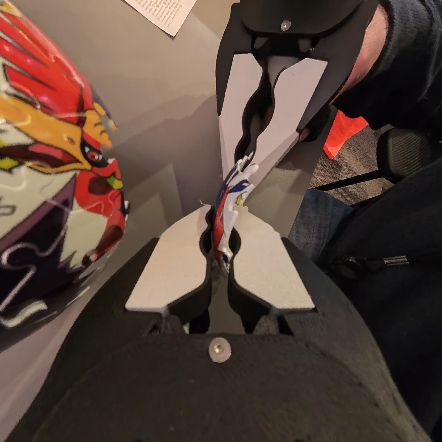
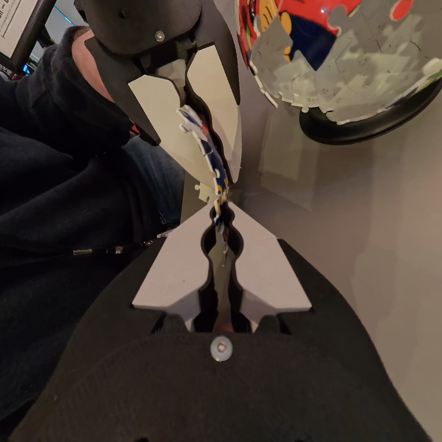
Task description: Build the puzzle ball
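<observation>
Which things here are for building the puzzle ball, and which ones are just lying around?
For the job:
- puzzle ball, partly built, with gaps
- black stand under it
- joined puzzle pieces, held between both grippers
- left gripper, shut on the pieces
- right gripper, shut on the pieces

Just lying about:
- printed paper on the table
- orange cone on the floor
- office chair

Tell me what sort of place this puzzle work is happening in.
Probably an office or lab workspace. A plain grey table carries a printed sheet of paper, a black mesh office chair stands on patterned carpet, and the half-built puzzle ball rests on a black stand.
</observation>
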Action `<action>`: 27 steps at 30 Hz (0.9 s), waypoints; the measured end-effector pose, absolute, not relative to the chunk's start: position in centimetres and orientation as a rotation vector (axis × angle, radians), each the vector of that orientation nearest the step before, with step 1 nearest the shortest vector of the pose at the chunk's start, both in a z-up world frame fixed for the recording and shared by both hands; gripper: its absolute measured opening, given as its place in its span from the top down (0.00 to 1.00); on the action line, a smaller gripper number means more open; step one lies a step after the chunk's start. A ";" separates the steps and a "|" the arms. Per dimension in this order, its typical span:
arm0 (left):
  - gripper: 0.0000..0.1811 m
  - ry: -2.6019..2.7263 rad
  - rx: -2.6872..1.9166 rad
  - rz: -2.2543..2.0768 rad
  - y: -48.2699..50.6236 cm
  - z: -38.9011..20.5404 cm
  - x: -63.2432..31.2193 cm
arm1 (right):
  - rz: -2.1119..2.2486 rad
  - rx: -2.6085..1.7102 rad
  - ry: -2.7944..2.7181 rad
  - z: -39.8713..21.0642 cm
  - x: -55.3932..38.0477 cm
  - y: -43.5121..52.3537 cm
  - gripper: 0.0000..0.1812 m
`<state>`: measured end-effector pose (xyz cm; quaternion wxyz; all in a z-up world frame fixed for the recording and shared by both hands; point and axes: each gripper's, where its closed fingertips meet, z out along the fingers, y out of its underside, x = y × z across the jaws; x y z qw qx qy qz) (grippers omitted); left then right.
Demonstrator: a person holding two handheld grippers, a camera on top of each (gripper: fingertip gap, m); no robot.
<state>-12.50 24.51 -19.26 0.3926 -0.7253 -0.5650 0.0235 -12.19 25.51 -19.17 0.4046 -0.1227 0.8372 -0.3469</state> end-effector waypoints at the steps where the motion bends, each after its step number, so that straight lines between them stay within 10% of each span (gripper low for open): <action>1: 0.96 -1.432 -1.837 0.047 24.5 -19.3 -12.4 | -0.878 -0.328 2.122 -19.2 -12.2 25.5 1.00; 27: 0.95 -1.431 -1.755 -0.047 24.7 -19.7 -11.8 | -0.840 -0.511 2.191 -19.9 -12.0 25.8 1.00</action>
